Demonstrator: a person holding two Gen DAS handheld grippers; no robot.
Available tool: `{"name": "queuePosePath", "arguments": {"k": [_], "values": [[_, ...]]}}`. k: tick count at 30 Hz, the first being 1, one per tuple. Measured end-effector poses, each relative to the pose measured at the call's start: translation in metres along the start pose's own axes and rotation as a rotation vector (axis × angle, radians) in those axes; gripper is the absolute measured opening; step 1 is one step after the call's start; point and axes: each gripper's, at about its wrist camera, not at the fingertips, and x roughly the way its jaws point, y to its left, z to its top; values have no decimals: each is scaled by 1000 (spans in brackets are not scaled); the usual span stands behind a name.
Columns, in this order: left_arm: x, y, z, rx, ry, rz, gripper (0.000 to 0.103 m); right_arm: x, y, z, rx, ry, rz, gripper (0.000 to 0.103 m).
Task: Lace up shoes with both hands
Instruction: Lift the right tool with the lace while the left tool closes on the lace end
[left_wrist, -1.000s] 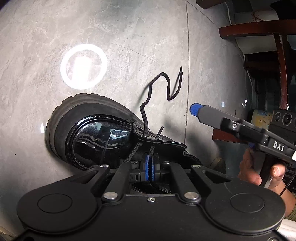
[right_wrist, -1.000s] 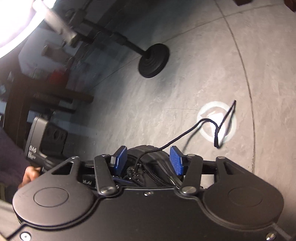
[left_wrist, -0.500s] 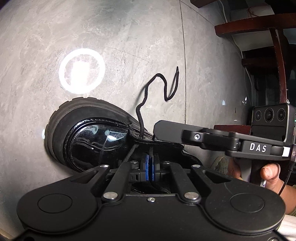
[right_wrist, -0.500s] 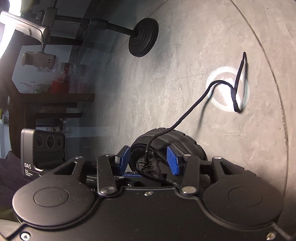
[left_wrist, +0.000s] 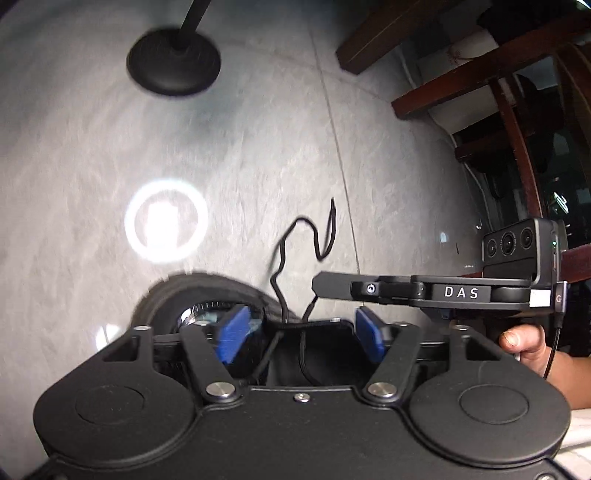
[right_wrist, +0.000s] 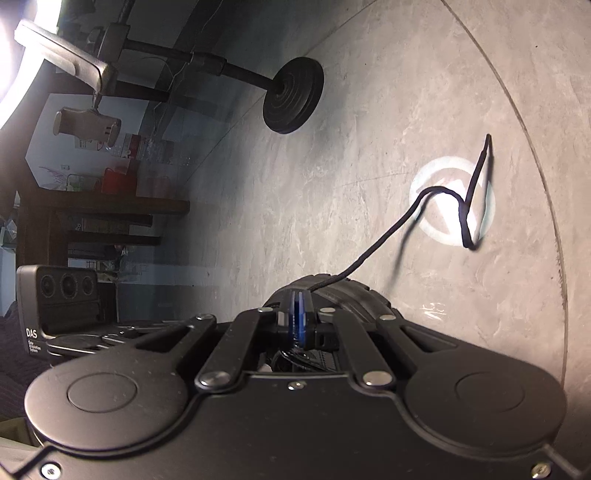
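A glossy black boot (left_wrist: 192, 295) lies on the grey stone floor, its toe pointing away; it also shows in the right wrist view (right_wrist: 347, 291). A black lace (left_wrist: 295, 247) rises from the eyelets and trails across the floor. My left gripper (left_wrist: 301, 330) is open over the boot's tongue, its blue pads (left_wrist: 232, 332) apart, with lace strands between them. My right gripper (right_wrist: 297, 314) is shut on the lace (right_wrist: 436, 192), which runs from its pads out over the floor. The right gripper also shows from the side in the left wrist view (left_wrist: 321, 286).
A round black stand base (left_wrist: 173, 62) with a pole sits on the floor beyond the boot; it also shows in the right wrist view (right_wrist: 293, 99). Dark wooden furniture (left_wrist: 480, 74) stands at the right. A bright round light reflection (left_wrist: 166, 221) lies on the floor.
My left gripper has opened and let go of the lace, and it tilted up. My right gripper has closed on the lace by the boot's eyelets.
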Motion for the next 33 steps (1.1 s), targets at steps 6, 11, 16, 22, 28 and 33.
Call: {"name": "queuePosePath", "arguments": {"k": [6,11,16,22,28,33], "values": [[15,-22,-5,153,22,55,69,-16,6,12,-8,-81,10,3],[23,-31,-13,212,9,41,68,-20,9,15,-11,-93,30,3],[25,-31,-12,228,-42,1,46,-28,19,17,-34,-112,81,3],[25,-26,-11,192,-64,-20,7,-35,24,21,-31,-141,106,3],[11,-22,-5,163,-128,-45,6,-41,33,24,-59,-171,136,3],[0,-27,-1,170,-176,-61,6,-46,41,25,-81,-186,165,3]]}}
